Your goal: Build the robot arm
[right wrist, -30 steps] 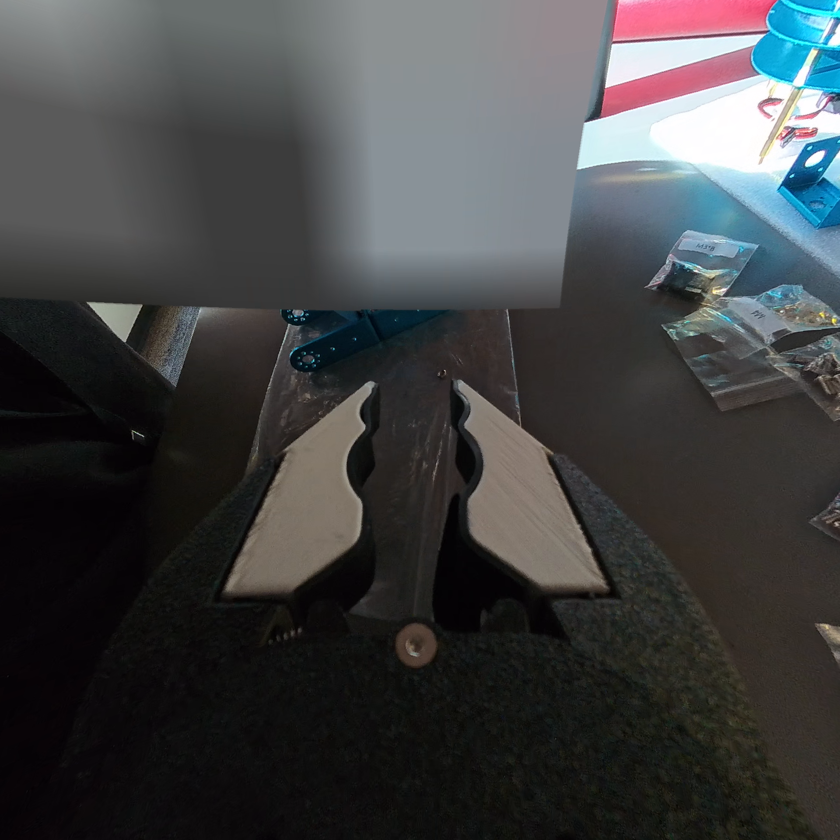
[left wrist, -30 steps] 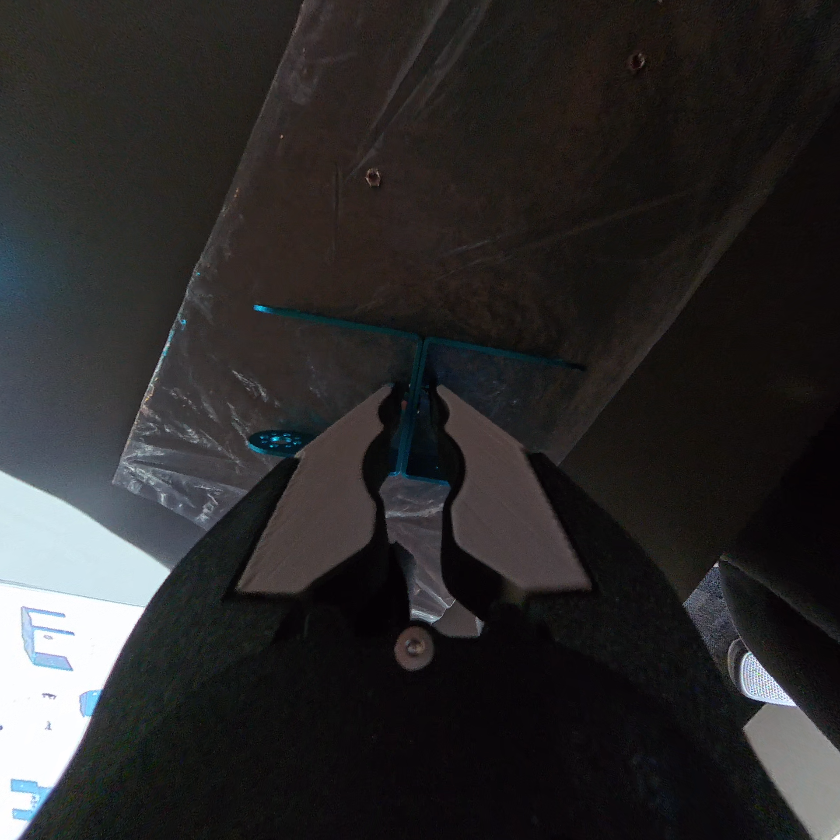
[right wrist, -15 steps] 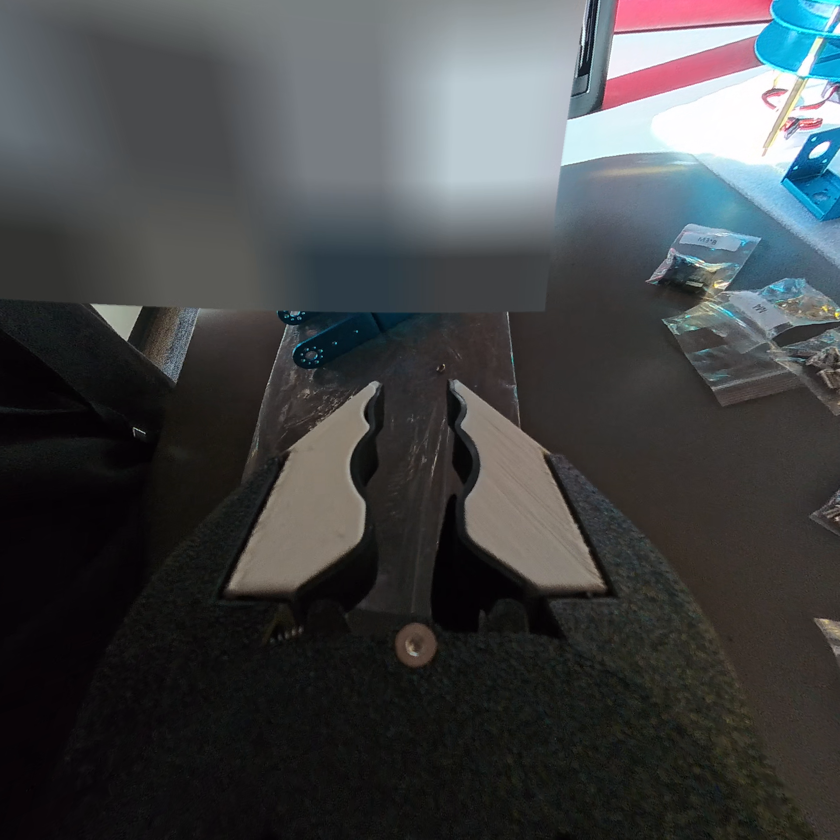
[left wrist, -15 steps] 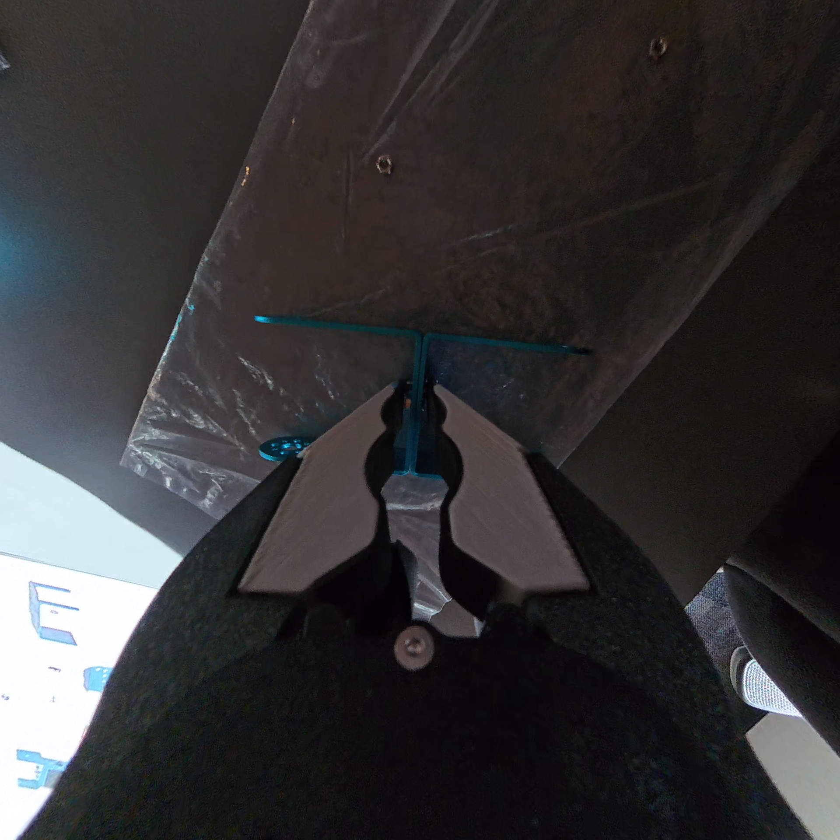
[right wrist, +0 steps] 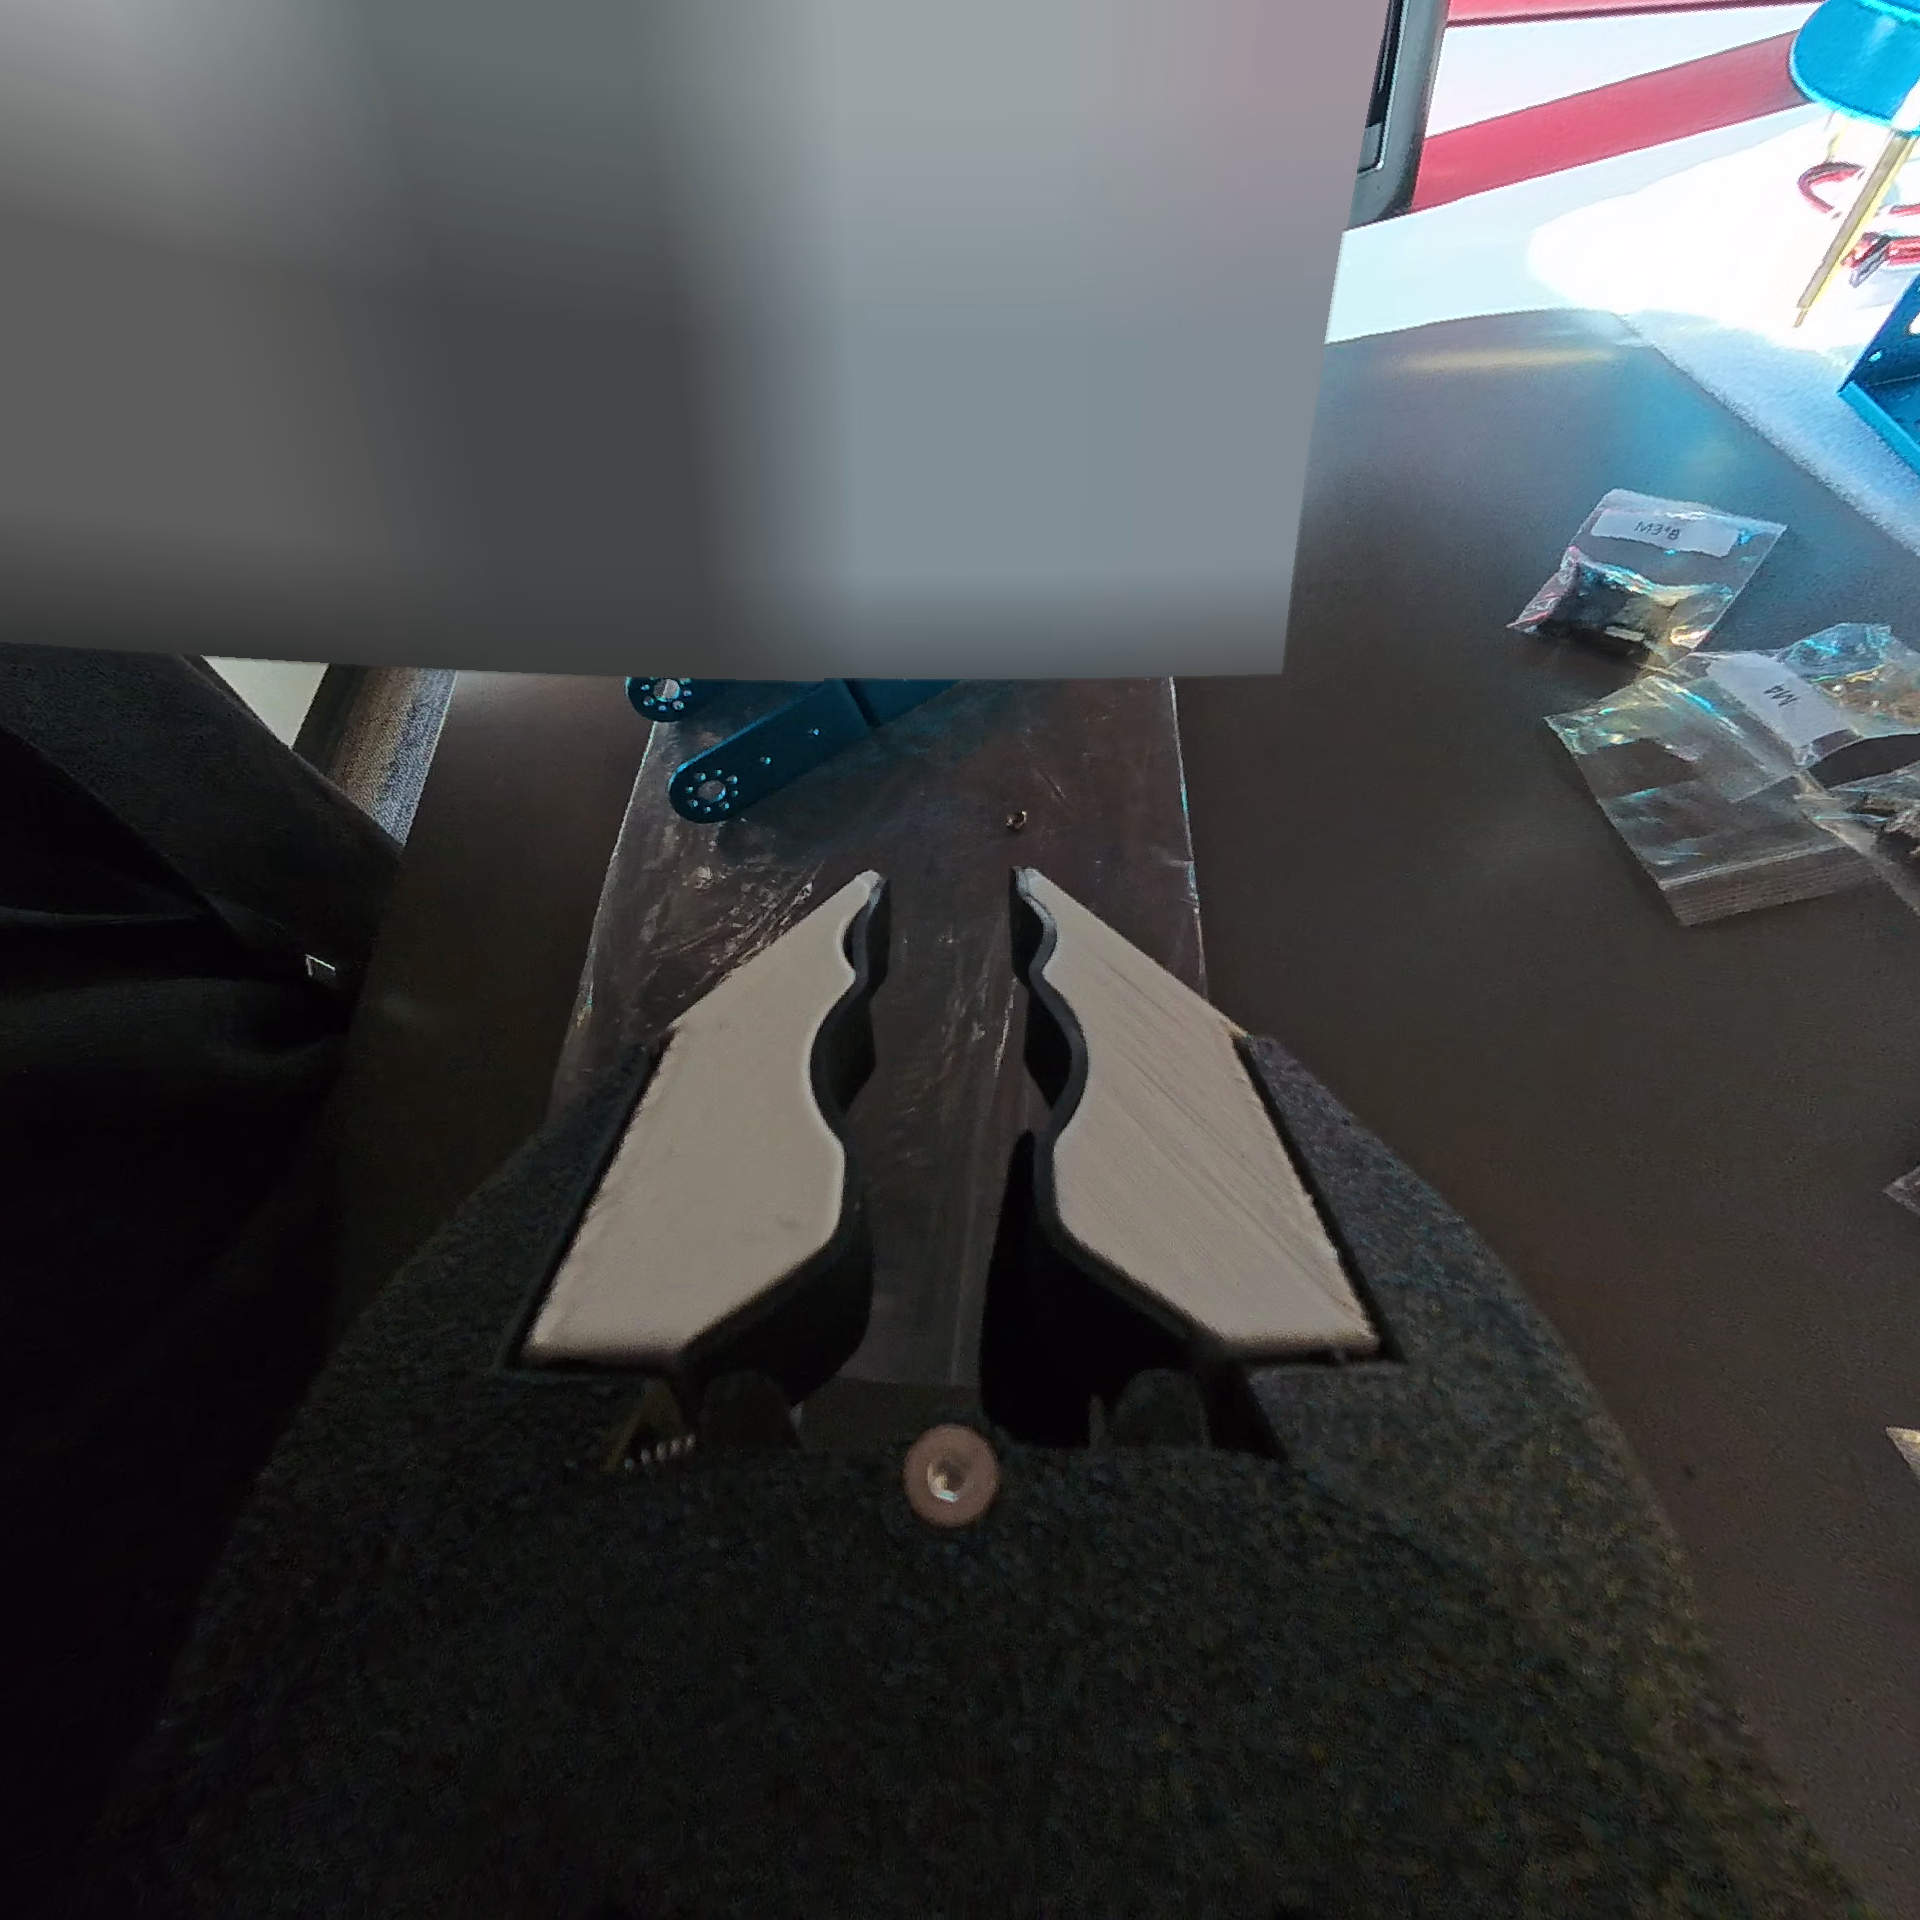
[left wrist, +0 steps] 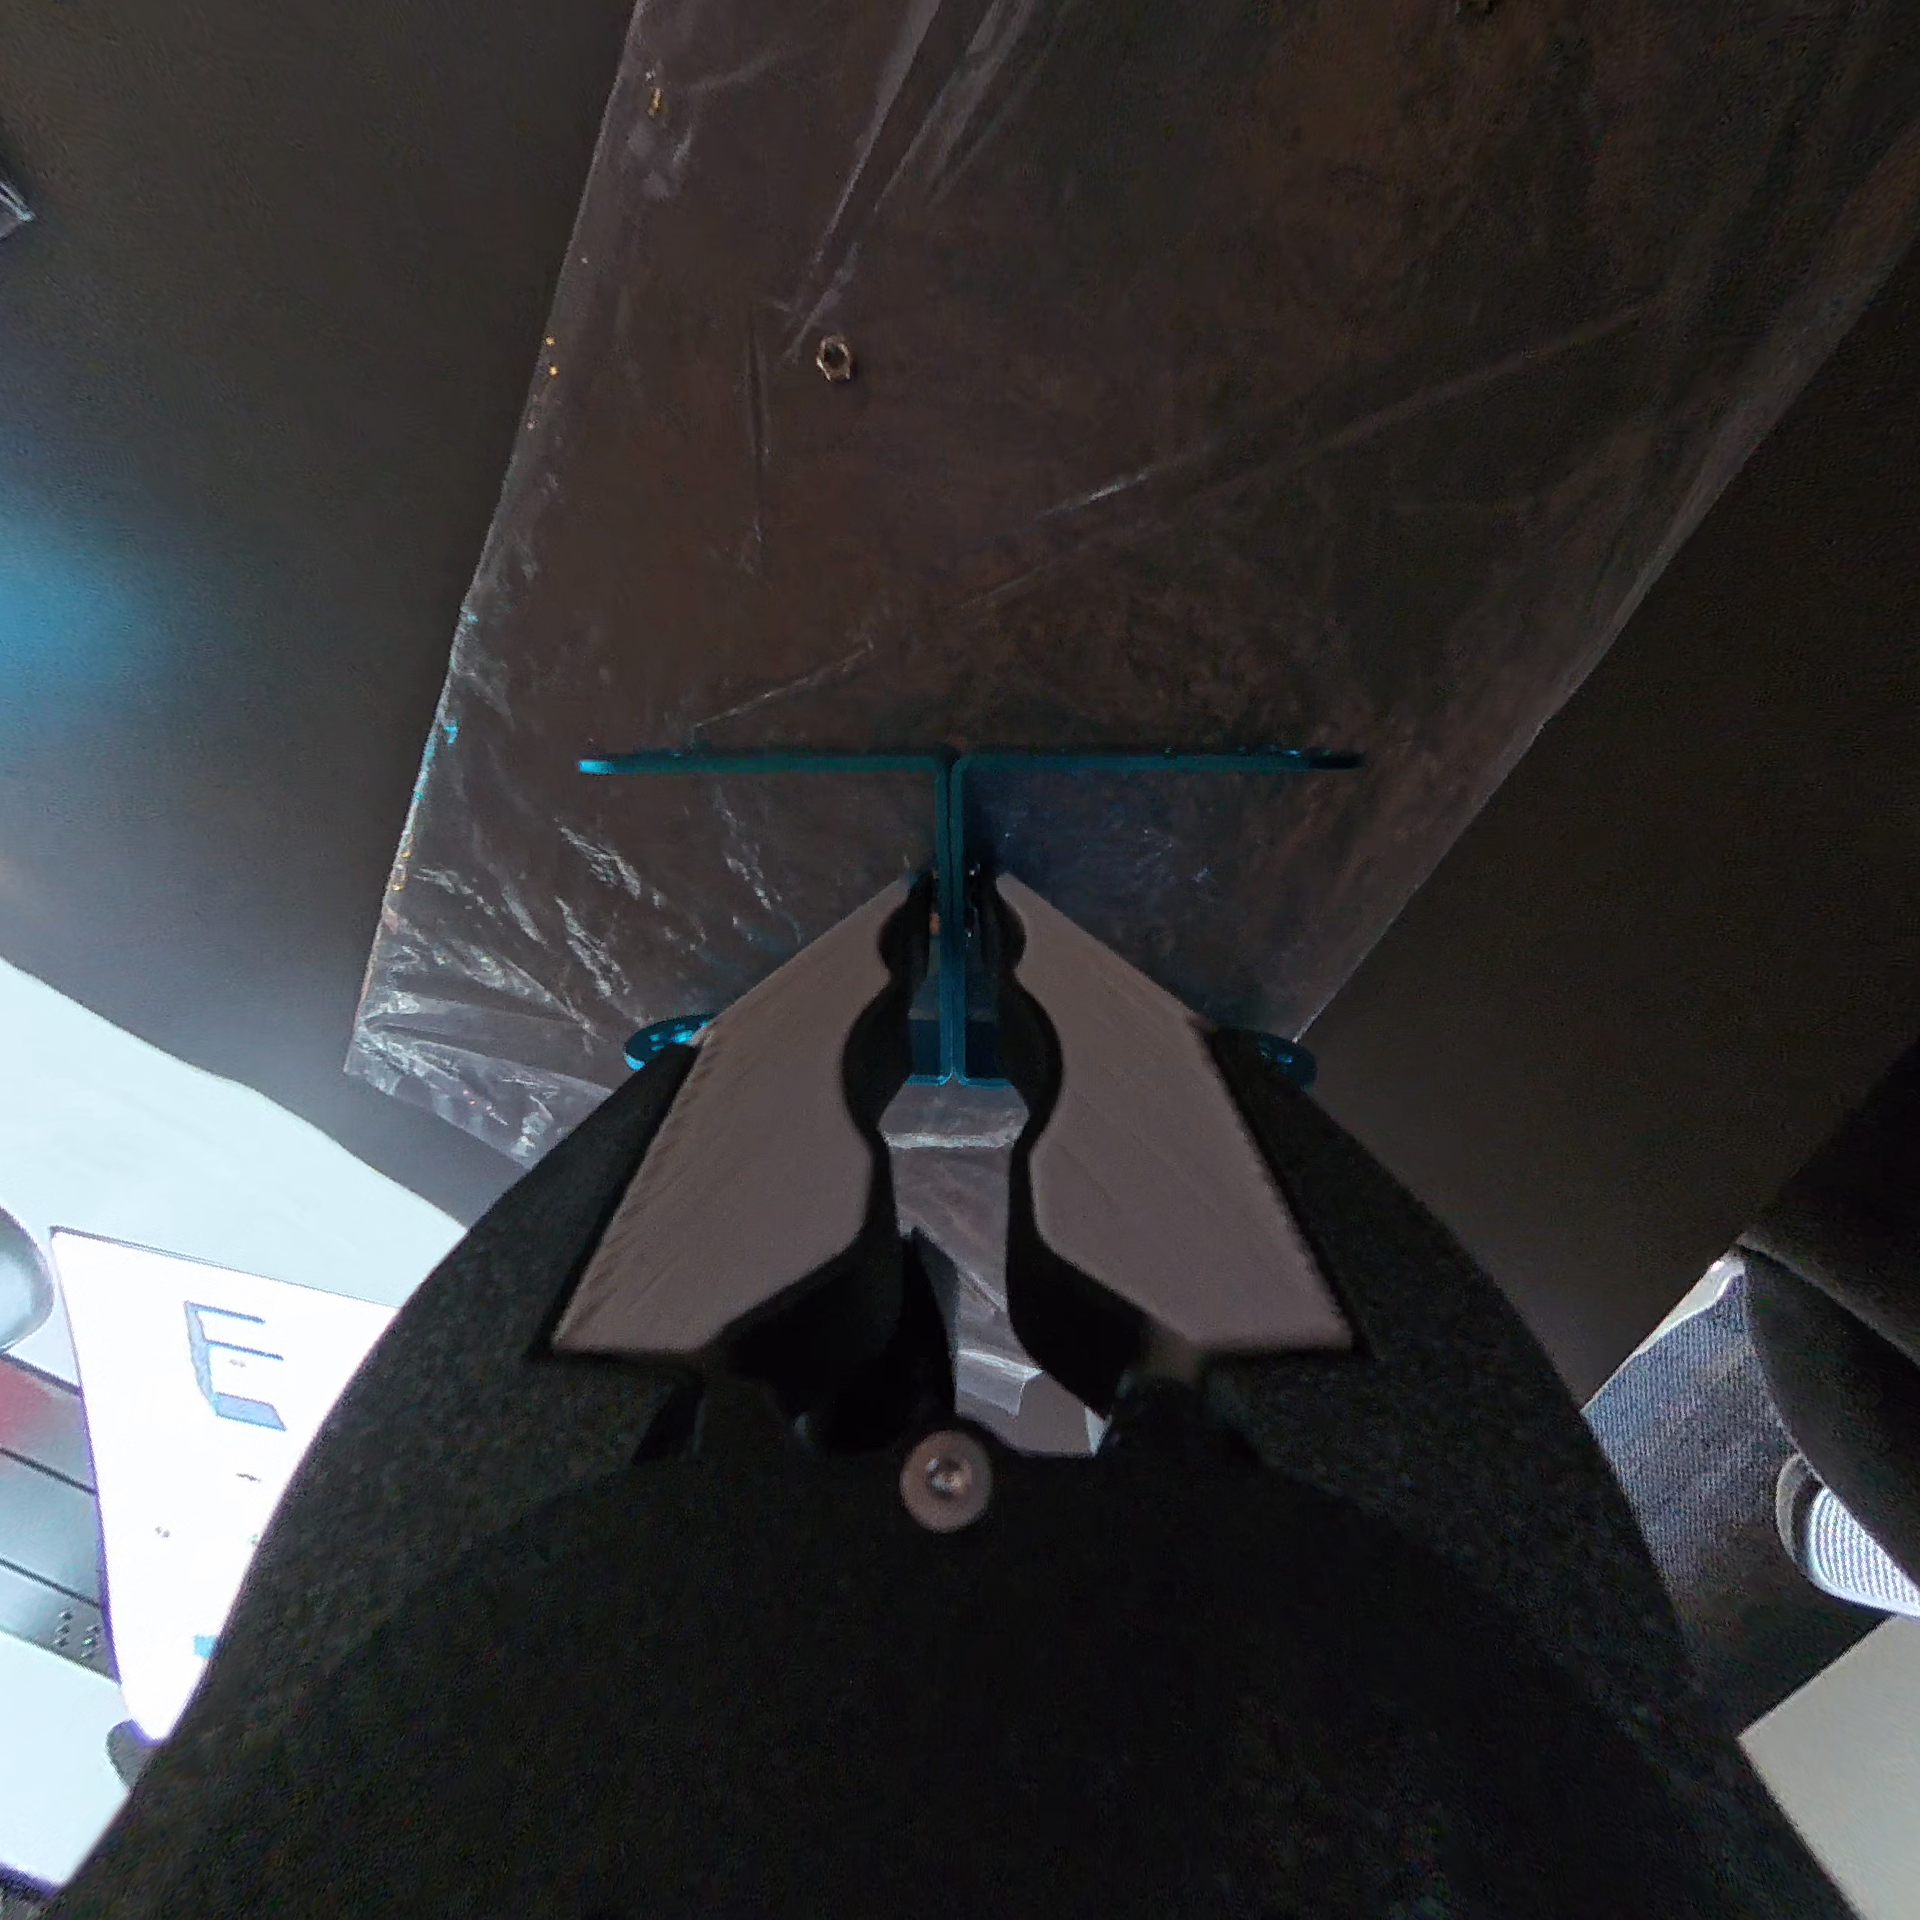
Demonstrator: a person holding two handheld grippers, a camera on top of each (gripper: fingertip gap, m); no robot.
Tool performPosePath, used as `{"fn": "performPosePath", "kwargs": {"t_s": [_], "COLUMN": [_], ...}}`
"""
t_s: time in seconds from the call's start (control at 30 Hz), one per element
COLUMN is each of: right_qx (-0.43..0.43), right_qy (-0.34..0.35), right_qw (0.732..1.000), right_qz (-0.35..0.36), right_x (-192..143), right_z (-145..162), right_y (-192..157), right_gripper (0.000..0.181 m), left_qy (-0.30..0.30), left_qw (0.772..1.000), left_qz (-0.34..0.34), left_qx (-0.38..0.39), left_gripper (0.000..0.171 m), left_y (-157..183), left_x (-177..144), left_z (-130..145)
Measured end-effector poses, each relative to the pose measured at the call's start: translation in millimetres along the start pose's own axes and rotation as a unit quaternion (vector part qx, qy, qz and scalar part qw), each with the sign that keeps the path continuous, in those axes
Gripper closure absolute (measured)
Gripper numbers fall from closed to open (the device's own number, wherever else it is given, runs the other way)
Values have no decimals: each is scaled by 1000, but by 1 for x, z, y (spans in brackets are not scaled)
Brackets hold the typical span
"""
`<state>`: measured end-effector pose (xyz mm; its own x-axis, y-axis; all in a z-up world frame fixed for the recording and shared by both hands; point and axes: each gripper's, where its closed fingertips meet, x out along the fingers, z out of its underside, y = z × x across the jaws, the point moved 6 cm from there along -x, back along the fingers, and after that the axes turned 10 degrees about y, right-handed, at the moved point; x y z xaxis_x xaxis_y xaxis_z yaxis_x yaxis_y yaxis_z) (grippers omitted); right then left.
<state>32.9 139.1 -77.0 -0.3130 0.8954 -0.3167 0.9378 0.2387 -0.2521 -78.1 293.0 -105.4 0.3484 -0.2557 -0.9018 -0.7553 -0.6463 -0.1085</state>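
My left gripper is shut on two blue metal brackets held back to back, their flanges spreading left and right above a clear plastic sheet. A small nut lies on the sheet farther ahead. My right gripper is open and empty, low over the same plastic sheet. The blue brackets show ahead of it, partly hidden by a blurred patch. A small nut lies just beyond the right fingertip.
The sheet lies on a dark table. Several clear bags of small hardware lie at the right. Blue metal parts stand on a white pad at the far right. A white printed page lies at the left. My hands' fingertips stand some 15 cm from each other.
The left gripper has turned a little with the brackets, so their flanges now lie level. The right gripper has drawn slightly nearer the nut and the brackets.
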Motion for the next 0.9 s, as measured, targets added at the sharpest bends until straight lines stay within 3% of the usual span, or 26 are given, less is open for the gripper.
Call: {"fn": "performPosePath", "kwargs": {"t_s": [0.4, 0.53, 0.9], "right_qx": [-2, -1, -3], "right_qy": [-9, -12, -20], "right_qw": [1000, 1000, 1000], "right_qz": [-2, -5, -6], "right_x": [1, 2, 3], "right_z": [2, 3, 5], "right_y": [-1, -2, -2], "right_gripper": [160, 160, 160], "left_qy": [-26, -36, -45], "left_qw": [999, 998, 998], "left_qz": [-21, -50, -30], "left_qx": [-11, -17, -13], "left_gripper": [161, 146, 162], "left_y": [-3, -7, -2], "left_x": [-1, -3, -3], "left_z": [1, 3, 6]}}
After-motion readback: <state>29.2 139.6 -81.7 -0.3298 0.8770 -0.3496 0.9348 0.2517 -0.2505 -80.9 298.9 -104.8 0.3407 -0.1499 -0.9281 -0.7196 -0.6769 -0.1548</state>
